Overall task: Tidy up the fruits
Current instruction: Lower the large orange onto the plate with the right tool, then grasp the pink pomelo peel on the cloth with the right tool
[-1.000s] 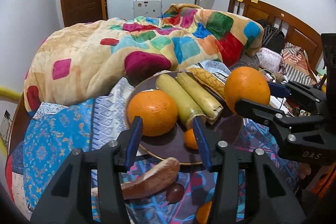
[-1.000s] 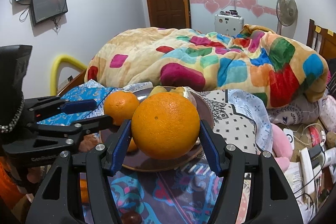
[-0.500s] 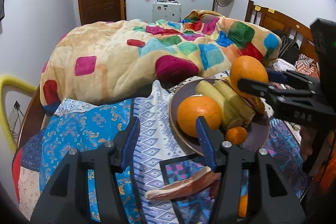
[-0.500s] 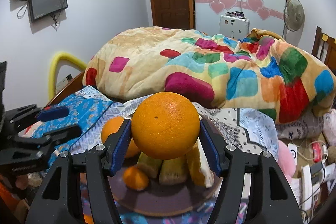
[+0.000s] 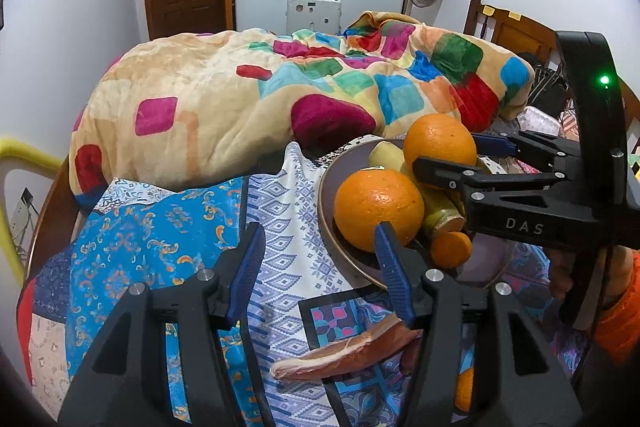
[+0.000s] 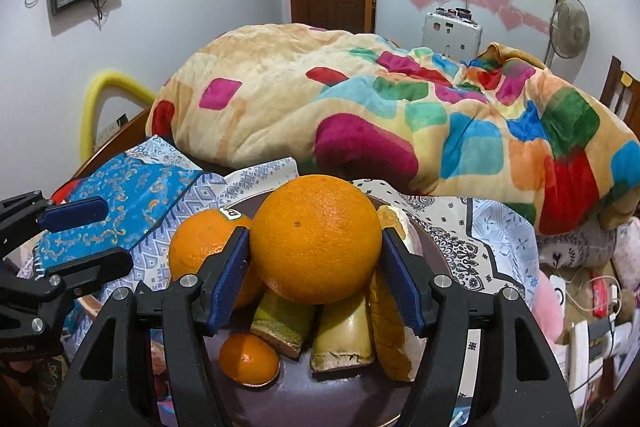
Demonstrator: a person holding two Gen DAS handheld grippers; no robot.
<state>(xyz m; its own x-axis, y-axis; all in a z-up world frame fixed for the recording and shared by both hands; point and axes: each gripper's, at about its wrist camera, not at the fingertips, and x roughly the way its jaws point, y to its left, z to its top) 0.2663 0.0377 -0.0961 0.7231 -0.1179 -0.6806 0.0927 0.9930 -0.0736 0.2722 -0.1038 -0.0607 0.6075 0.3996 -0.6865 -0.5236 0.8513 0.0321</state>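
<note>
Right gripper (image 6: 314, 263) closed on a large orange (image 6: 316, 239), blue fingers (image 6: 230, 271) pressed to both its sides, carried just above the dark round plate (image 6: 320, 399). On the plate: a second orange (image 5: 378, 215) at the left rim with a sticker on top, a small tangerine (image 6: 249, 359) toward the near rim, cut greenish-yellow stalk pieces (image 6: 342, 335) in the middle, a yellow-crusted piece (image 6: 394, 331) at the right. Plate resting on patterned cloths (image 5: 160, 227) at the near end of the bed, colourful blanket (image 5: 280, 95) heaped behind. Left gripper (image 5: 320, 263) spread wide and holding nothing, poised over the cloths just left of the plate. Near the bed's front edge, a brownish elongated piece (image 5: 348, 351) lying on the cloth.
</note>
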